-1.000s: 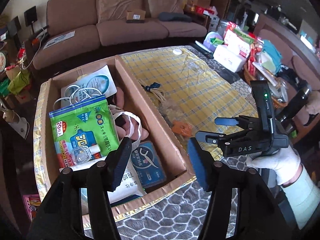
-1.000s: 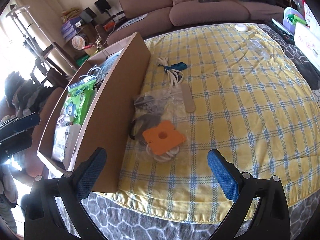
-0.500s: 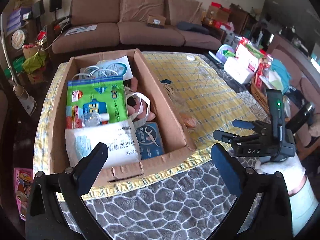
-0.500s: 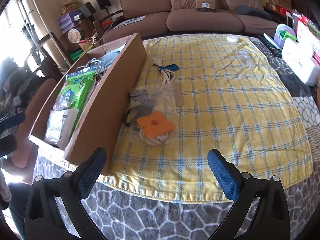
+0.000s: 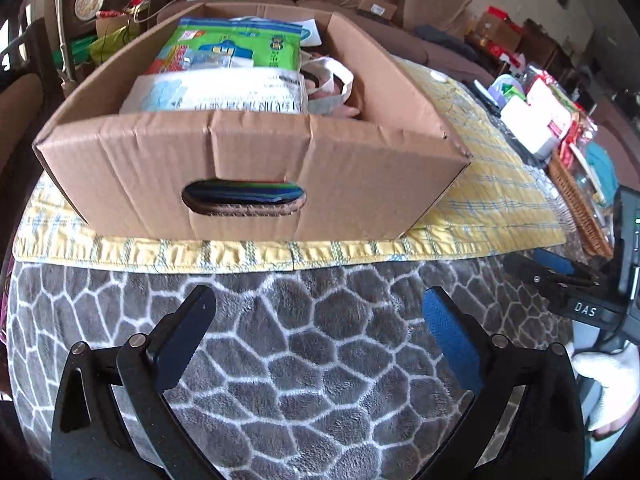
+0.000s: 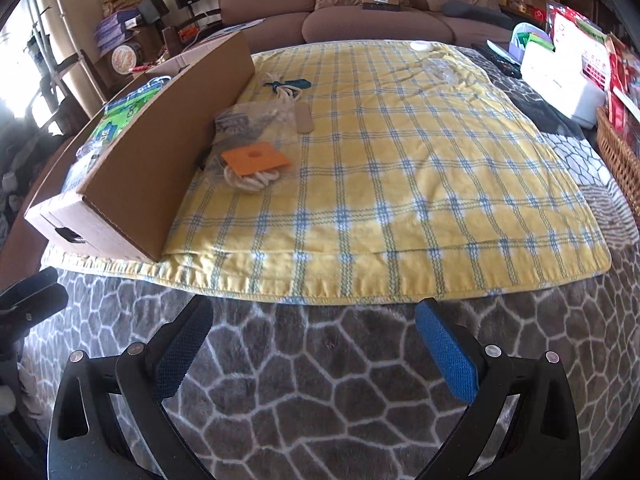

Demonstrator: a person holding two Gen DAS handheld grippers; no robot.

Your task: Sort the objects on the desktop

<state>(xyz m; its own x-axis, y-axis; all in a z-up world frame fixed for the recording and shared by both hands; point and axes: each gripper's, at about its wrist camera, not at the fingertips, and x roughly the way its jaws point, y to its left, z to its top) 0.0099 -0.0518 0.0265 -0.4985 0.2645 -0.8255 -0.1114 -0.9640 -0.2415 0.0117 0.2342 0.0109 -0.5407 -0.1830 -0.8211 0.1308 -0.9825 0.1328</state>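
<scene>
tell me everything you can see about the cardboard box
The cardboard box is an open-topped brown corrugated carton, creased on its near wall, with an oval hand-hole cut there. It sits flat on the left part of the yellow plaid cloth, near its front edge. It is packed full: a green packet and a white printed bag rise above the rim.

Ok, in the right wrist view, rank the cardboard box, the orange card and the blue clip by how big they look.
1. cardboard box
2. orange card
3. blue clip; it lies farther from the camera, so its true size is unsure.
</scene>
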